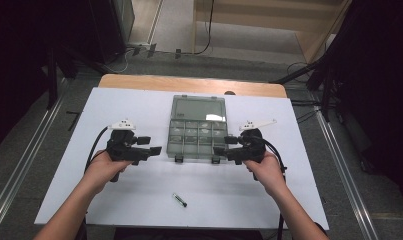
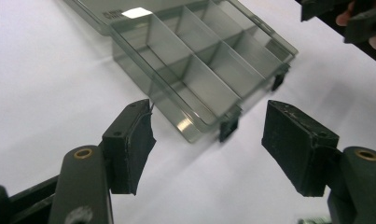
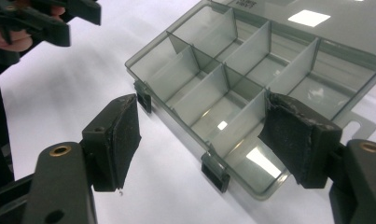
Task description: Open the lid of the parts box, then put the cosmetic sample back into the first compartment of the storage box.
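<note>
Fingers spread wide on left gripper [image 1: 151, 145] and right gripper [image 1: 220, 146], both empty. Compartment box [image 1: 197, 131] open at table centre, between them. Best approached level, squarely from each side.

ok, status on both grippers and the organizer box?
Left gripper open, left of box. Right gripper open, at box's right front corner. Compartment box lid open, compartments look empty. Small green-tipped item lies loose nearer the person, not in the way.
</note>
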The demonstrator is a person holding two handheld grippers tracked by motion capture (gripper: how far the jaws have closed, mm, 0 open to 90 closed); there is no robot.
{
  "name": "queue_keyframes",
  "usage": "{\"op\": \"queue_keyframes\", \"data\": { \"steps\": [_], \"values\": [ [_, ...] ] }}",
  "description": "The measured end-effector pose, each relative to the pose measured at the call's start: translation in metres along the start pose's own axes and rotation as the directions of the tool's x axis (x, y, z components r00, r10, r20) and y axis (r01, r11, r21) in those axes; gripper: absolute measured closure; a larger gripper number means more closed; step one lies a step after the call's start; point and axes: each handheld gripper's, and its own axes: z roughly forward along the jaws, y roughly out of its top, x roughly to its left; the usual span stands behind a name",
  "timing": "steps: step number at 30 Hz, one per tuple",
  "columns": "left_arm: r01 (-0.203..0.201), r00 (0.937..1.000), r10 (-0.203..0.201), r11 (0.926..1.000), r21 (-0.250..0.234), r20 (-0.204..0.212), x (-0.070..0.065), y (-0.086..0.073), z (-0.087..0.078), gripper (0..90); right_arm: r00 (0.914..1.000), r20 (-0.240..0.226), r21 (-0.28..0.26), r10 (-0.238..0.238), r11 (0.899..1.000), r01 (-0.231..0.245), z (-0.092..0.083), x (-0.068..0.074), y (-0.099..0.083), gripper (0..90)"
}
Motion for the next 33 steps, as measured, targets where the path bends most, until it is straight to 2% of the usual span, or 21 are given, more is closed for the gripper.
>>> {"op": "queue_keyframes", "data": {
  "steps": [7,17,29,33],
  "values": [
    [-0.02,0.9997,0.02,0.9994,0.029,0.011,-0.008,-0.011,-0.004,32.8,0.9999,-0.006,0.02,-0.014,1.0,0.014,-0.002,0.012,-0.005,27.9],
    [-0.008,0.9996,0.007,0.9996,0.029,0.026,-0.004,-0.023,-0.005,32.8,0.9989,-0.036,0.032,-0.029,0.999,0.03,0.004,0.023,-0.012,27.6],
    [-0.013,0.9999,0.013,0.9992,0.038,0.01,-0.001,-0.035,-0.009,32.8,0.9969,-0.068,0.056,-0.041,0.997,0.045,0.013,0.031,-0.015,26.9],
    [-0.004,1.0,0.004,0.9994,0.033,0.004,0.0,-0.039,-0.013,32.8,0.9957,-0.08,0.067,-0.047,0.996,0.052,0.018,0.033,-0.015,26.8]
  ]
}}
